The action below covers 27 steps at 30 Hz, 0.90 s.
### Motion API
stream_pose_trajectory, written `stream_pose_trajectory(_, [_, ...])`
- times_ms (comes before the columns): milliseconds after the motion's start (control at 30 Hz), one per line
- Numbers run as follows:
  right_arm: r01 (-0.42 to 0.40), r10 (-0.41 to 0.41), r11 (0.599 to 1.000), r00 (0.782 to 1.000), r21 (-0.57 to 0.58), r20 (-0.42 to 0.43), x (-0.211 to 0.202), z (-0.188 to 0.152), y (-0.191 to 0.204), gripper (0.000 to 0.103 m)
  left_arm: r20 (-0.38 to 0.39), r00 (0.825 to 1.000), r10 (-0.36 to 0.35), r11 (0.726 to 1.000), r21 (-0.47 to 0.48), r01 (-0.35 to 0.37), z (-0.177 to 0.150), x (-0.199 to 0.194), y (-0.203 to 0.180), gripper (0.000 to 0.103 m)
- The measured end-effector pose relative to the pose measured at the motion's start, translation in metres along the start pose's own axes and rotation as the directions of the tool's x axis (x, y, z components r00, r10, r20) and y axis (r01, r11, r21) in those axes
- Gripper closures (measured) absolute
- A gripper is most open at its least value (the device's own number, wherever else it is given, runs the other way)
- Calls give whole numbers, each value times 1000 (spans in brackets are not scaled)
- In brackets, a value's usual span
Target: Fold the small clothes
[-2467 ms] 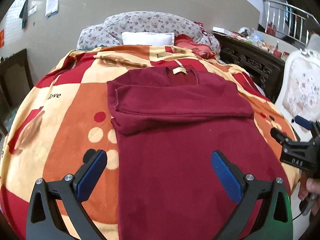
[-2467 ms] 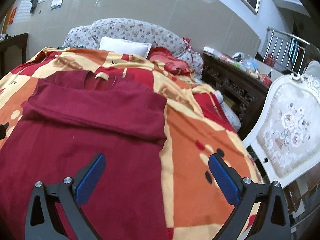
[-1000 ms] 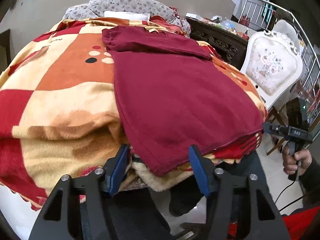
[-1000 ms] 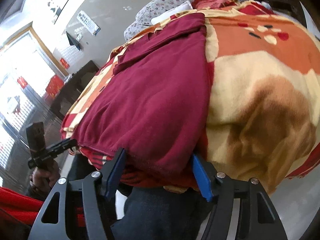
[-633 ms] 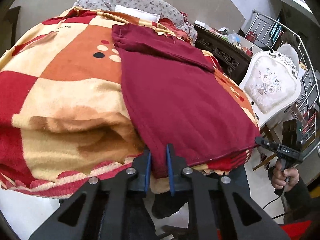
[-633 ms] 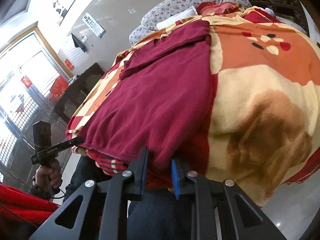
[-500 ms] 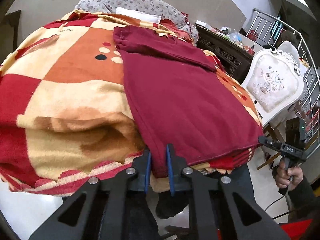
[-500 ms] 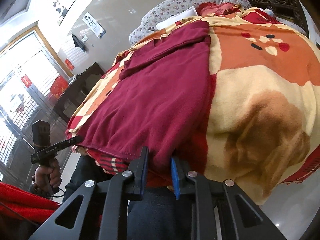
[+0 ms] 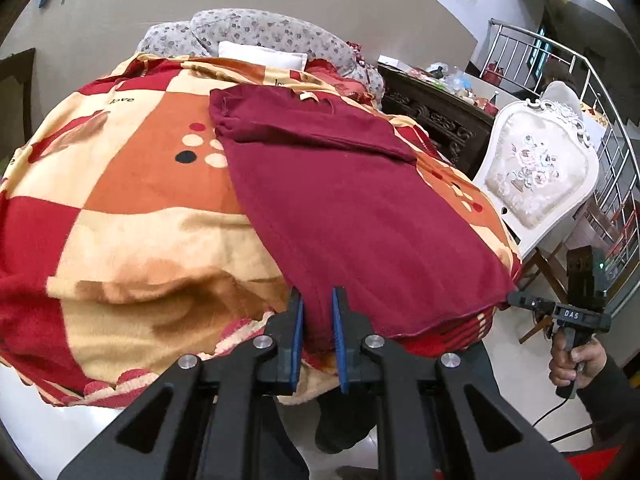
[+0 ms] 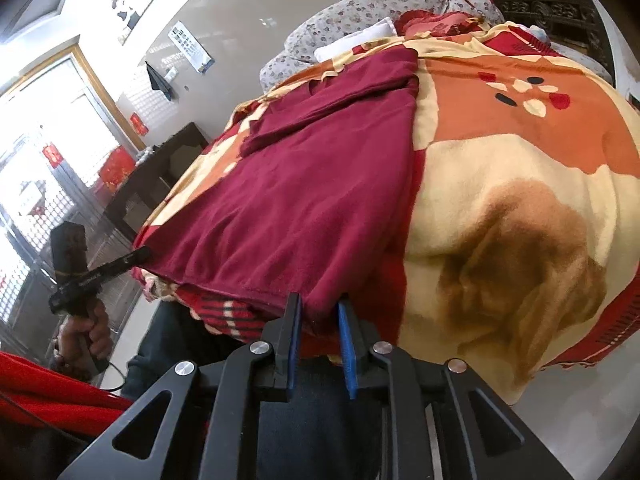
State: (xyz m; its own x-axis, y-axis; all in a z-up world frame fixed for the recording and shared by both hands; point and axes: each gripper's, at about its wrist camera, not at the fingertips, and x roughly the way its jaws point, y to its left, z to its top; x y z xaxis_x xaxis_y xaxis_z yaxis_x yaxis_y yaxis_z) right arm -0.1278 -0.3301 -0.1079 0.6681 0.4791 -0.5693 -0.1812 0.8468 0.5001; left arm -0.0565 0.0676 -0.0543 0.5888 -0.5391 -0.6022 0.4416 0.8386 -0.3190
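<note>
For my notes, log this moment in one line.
left gripper: shut on garment hem | right gripper: shut on hem | garment: flat on blanket

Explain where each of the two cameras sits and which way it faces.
Left wrist: on the left hand-held gripper, looking up the bed from the maroon garment's near left corner; the person's right hand shows.
Right wrist: on the right hand-held gripper, at the garment's near right corner; the left hand shows.
Shared: garment, blanket, each other's gripper.
</note>
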Motion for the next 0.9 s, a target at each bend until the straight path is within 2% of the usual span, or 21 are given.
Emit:
stream_pose_trajectory(133, [-19, 19, 1000, 1000, 4, 18, 1, 0, 2, 83, 23, 999, -24, 1000, -1, 24, 5, -4, 0, 90])
stream_pose_trajectory(300, [-35, 35, 999, 999, 17, 1, 5, 2, -3, 88, -25, 999, -31, 999, -28, 31, -2, 12, 8, 90])
stream_pose_trajectory(433, [-54, 53, 998, 998, 30, 19, -3, 3, -4, 90, -42, 998, -42, 998, -40, 40, -6, 17, 12, 90])
stream_pose_trajectory(567, [-67, 65, 997, 996, 37, 64, -15, 13, -6, 92, -5, 997, -72, 993, -95, 71, -1, 12, 22, 93])
stream_pose_trajectory(700, [-76, 69, 996, 988, 42, 141, -26, 42, -11, 93, 83, 992, -90, 986, -132, 101, 27, 7, 29, 93])
stream_pose_trajectory(833, [-87, 79, 996, 973, 24, 218, -20, 97, -9, 93, 179, 979, -94, 981, -149, 121, 76, 14, 36, 93])
stream_pose_trajectory(900, [-82, 69, 995, 969, 49, 236, -11, 123, -12, 93, 200, 976, -89, 973, -194, 128, 99, 25, 44, 93])
